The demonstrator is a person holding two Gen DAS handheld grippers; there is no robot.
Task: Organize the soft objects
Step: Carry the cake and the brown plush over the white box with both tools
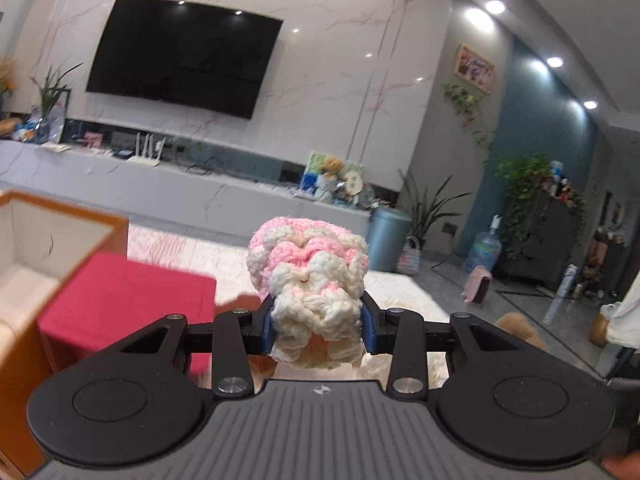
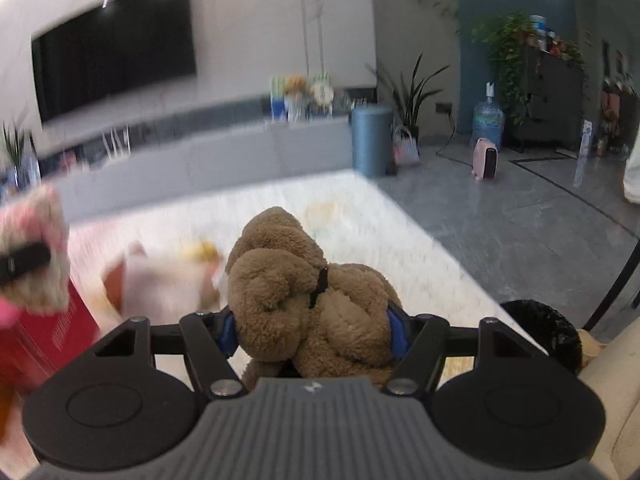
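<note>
Pink-cream knit clamped left; brown plush clamped right.

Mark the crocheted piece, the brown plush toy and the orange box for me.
pink-and-cream crocheted piece (image 1: 308, 280), left wrist view, middle of the yarn.
brown plush toy (image 2: 296, 292), right wrist view, its fuzzy middle.
orange box (image 1: 96, 248), left wrist view, right wall.

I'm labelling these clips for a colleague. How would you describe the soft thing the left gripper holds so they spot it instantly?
Start at the big black TV on the marble wall, then drop to the left gripper in the foreground. Clamped between its blue pads is a chunky crocheted bundle, pink and cream, unlike the brown plush toy in the right gripper.
</note>
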